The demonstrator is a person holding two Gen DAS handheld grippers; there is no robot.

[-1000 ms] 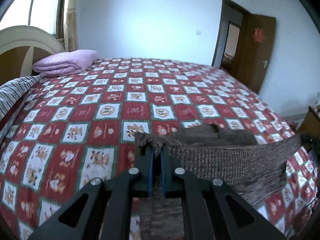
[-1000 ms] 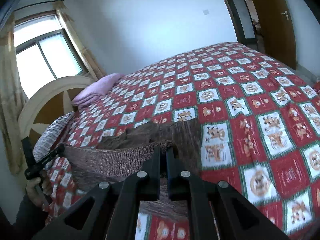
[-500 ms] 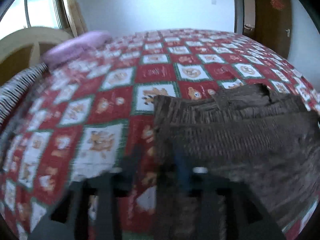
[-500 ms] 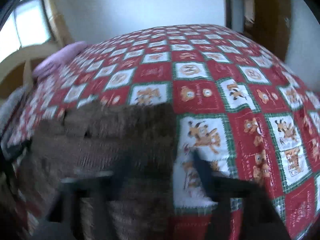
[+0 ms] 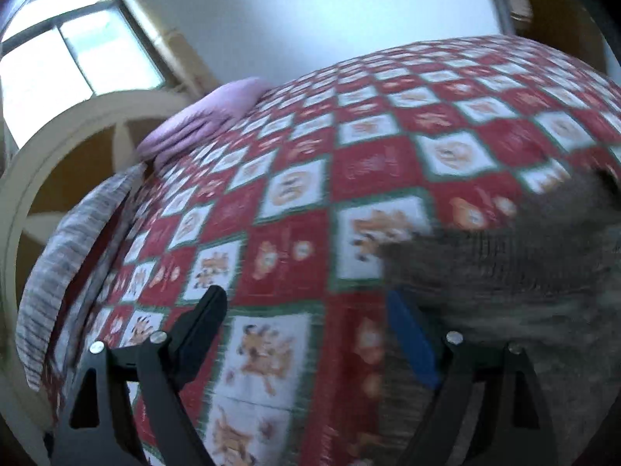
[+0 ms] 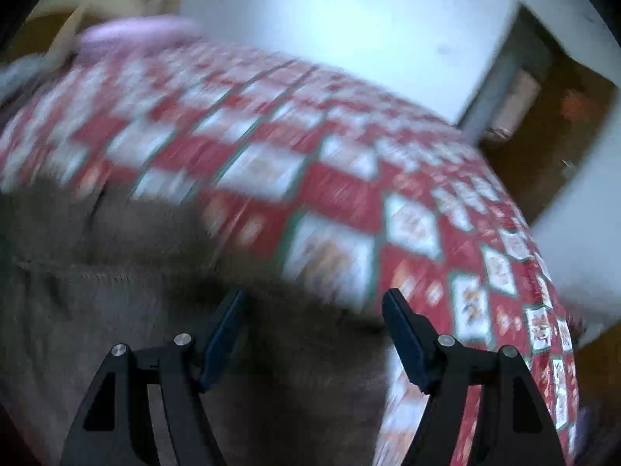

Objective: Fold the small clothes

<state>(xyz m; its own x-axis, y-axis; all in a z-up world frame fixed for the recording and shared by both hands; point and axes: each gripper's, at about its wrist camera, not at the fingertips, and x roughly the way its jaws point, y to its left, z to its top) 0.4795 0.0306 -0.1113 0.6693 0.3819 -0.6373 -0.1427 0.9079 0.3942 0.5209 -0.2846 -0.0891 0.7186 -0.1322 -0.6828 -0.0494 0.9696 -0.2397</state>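
A: Bed first. Quilt (image 5: 295, 202) in red and white checks covers all of it; brown knit garment (image 6: 116, 295) lies at the near edge, toward the near right corner in the left wrist view. Both views are motion-blurred.

B: Room to move?

A: Plenty. The far half of the quilt is bare, and a purple blanket (image 5: 205, 116) sits well apart at the headboard (image 5: 70, 155) end. A striped cloth (image 5: 73, 256) hangs along the left edge, also well apart.

B: Grippers?

A: Left gripper (image 5: 306, 306): jaws opening wide, only quilt between them, garment's left edge just beside the blue pad (image 5: 411, 341). Right gripper (image 6: 314, 310): spread, hanging over the garment's right part, not pinching it.

B: So it's been let go. How to do the step well?

A: My guess: smooth it flat, then pinch both near corners evenly and carry them toward the far edge so the fold lands square. Knit is floppy and may bunch.
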